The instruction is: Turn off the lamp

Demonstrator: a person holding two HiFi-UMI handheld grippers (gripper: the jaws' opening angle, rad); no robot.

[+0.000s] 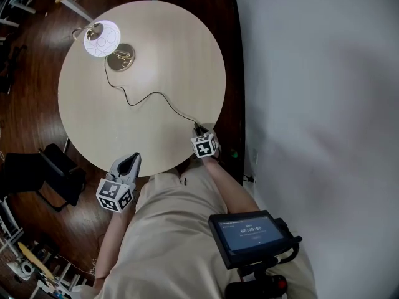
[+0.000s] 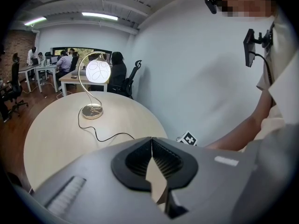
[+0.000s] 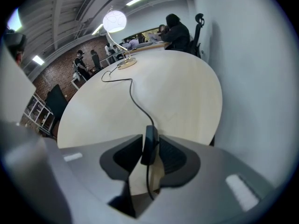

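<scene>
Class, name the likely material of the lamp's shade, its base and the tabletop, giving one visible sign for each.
Shade: probably frosted glass or plastic; it glows evenly white, with faint looped lines on it.
Base: metal, polished or brushed, judging by its pale metallic sheen.
Tabletop: pale wood or wood-look laminate; smooth, matte, light beige, with grain too faint to decide which.

One lamp (image 1: 101,39), one switch (image 3: 150,143), two grippers (image 1: 132,157) (image 1: 202,134)
</scene>
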